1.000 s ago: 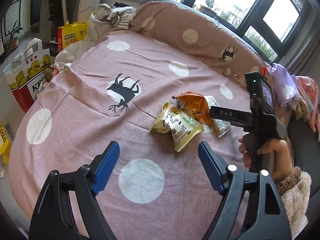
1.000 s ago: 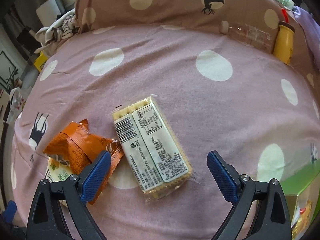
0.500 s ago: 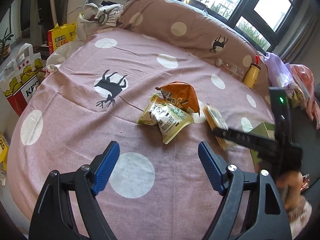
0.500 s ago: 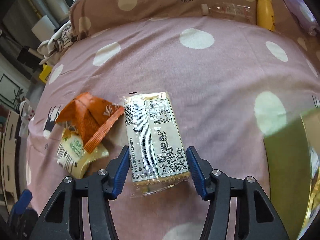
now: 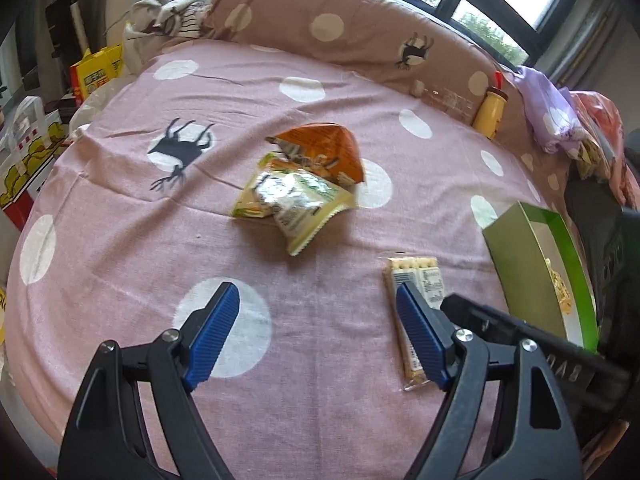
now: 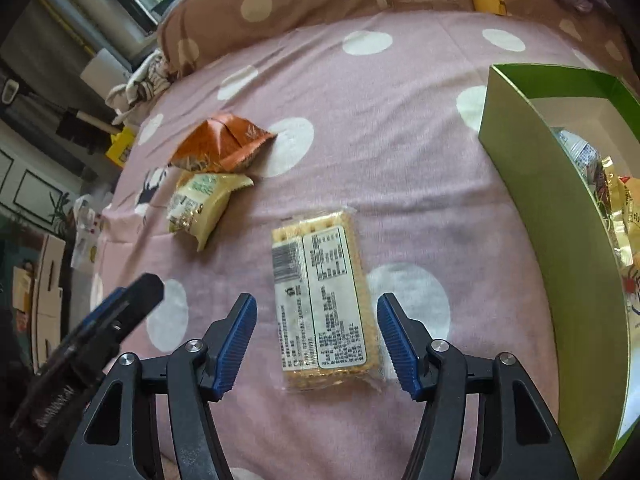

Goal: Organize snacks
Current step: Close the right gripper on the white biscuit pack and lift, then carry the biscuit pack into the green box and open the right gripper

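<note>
orange packet (image 6: 224, 146) and yellow-green packet (image 6: 200, 204), left on the pink bed (image 6: 400, 152), touching. cracker pack (image 6: 324, 300), centre, flat between the right tongs (image 6: 316, 346), just opening, pads clear. green box (image 6: 560, 264), right (snack packets inside, seen only from right wrist). left tongs (image 5: 318, 340): released, empty.

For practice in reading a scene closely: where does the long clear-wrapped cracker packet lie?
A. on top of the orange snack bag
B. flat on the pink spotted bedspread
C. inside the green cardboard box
B: the cracker packet lies flat on the bedspread, outside the green box.
</note>
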`<state>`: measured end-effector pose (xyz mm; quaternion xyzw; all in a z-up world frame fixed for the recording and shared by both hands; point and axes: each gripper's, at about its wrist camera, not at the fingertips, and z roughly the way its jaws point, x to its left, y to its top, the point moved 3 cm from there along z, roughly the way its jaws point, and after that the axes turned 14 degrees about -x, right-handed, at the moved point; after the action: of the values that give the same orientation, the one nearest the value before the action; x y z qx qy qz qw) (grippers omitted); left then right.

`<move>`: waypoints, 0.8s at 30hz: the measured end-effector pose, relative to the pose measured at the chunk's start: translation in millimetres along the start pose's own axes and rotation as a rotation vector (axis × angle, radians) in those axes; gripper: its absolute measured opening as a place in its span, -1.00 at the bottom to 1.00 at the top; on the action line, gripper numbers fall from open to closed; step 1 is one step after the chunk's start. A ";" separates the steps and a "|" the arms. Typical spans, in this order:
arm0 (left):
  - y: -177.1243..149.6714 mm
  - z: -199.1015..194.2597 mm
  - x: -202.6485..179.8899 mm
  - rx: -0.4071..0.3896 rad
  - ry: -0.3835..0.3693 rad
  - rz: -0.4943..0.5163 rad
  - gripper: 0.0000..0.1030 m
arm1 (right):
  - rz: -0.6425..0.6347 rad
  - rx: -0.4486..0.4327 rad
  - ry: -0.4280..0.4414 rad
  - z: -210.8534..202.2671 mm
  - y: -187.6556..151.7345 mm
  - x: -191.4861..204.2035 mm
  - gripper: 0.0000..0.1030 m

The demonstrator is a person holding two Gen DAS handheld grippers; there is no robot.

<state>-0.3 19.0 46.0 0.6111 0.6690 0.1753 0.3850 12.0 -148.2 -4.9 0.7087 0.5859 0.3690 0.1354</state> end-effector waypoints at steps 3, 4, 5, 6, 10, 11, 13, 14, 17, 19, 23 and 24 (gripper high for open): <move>-5.9 5.5 -16.2 0.026 -0.057 0.026 0.55 | 0.052 -0.036 -0.011 -2.0 7.6 -16.3 0.35; -9.2 8.3 -22.1 0.039 -0.075 0.035 0.55 | 0.071 -0.040 -0.012 -2.1 9.5 -21.5 0.35; -12.7 11.5 -27.2 0.052 -0.089 0.045 0.56 | 0.101 -0.040 -0.003 -1.4 10.9 -27.5 0.35; -16.9 15.7 -33.5 0.072 -0.104 0.056 0.55 | 0.131 -0.035 0.014 -1.2 10.4 -32.6 0.35; -29.4 31.6 -48.2 0.136 -0.144 0.062 0.55 | 0.184 0.010 0.093 7.7 2.4 -36.9 0.35; -31.8 34.9 -50.6 0.150 -0.151 0.061 0.53 | 0.182 0.022 0.107 11.0 0.5 -34.8 0.35; -37.1 41.5 -55.4 0.172 -0.162 0.058 0.32 | 0.177 0.049 0.129 19.3 -2.5 -29.8 0.35; -38.9 44.2 -57.8 0.182 -0.171 0.057 0.18 | 0.179 0.064 0.134 24.0 -4.5 -27.7 0.35; -44.4 51.8 -67.9 0.202 -0.224 0.065 -0.18 | 0.181 0.075 0.128 30.6 -9.2 -24.5 0.33; -43.8 51.3 -74.7 0.175 -0.217 0.087 -0.17 | 0.154 0.069 0.112 27.8 -11.6 -19.9 0.25; -40.7 45.6 -83.2 0.109 -0.199 0.127 -0.19 | 0.129 0.052 0.082 21.3 -13.4 -19.3 0.21; -38.6 42.3 -86.3 0.093 -0.207 0.128 -0.19 | 0.137 0.046 0.085 18.4 -11.9 -20.9 0.20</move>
<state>0.5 -80.6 17.6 0.6845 0.5926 0.1042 0.4115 15.0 -160.0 -32.7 0.7339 0.5495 0.3935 0.0683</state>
